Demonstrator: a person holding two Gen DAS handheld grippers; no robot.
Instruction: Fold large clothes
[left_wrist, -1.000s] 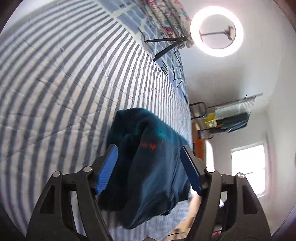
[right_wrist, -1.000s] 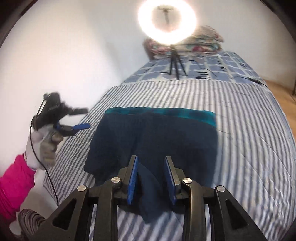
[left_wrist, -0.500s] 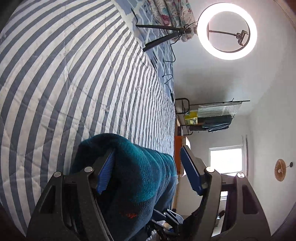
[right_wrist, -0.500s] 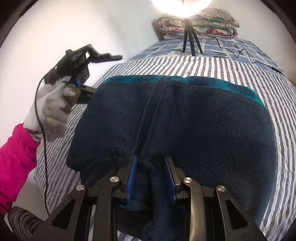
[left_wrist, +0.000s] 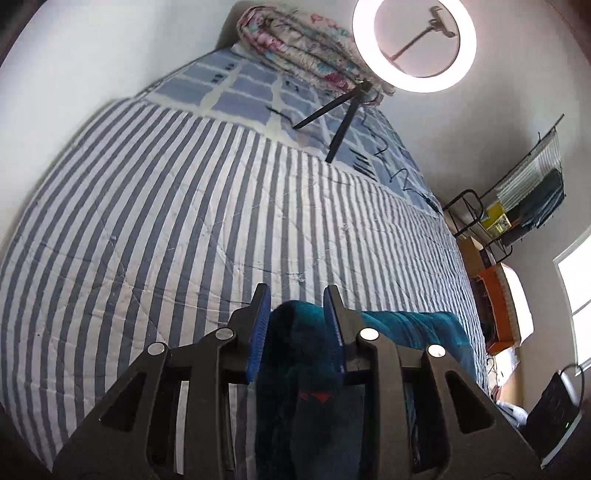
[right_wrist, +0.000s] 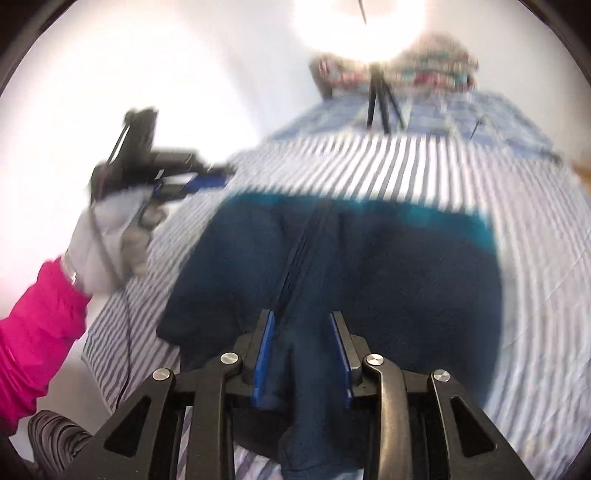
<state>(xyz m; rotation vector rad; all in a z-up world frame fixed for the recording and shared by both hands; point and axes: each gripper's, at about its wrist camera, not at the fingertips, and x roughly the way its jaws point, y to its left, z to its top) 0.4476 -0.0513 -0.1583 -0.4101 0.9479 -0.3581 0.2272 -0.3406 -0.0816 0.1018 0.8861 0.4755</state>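
A dark navy fleece jacket (right_wrist: 388, 273) with a teal band lies folded on the striped bed cover. In the right wrist view my right gripper (right_wrist: 301, 325) is shut on the jacket's near edge by the zipper. My left gripper (right_wrist: 207, 181) shows there at the jacket's left side, held by a gloved hand. In the left wrist view my left gripper (left_wrist: 297, 301) is shut on a bunched teal and navy fold of the jacket (left_wrist: 306, 369), close above the bed.
The blue-and-white striped quilt (left_wrist: 166, 229) covers the bed. A ring light on a tripod (left_wrist: 413, 44) and folded floral bedding (left_wrist: 306, 55) stand at the bed's far end. A rack and orange furniture (left_wrist: 495, 295) stand to the right of the bed.
My left gripper has swung round and closed its jaws on the jacket's fold. My right gripper stays shut on the near edge, with its view tilted up a little and blurred.
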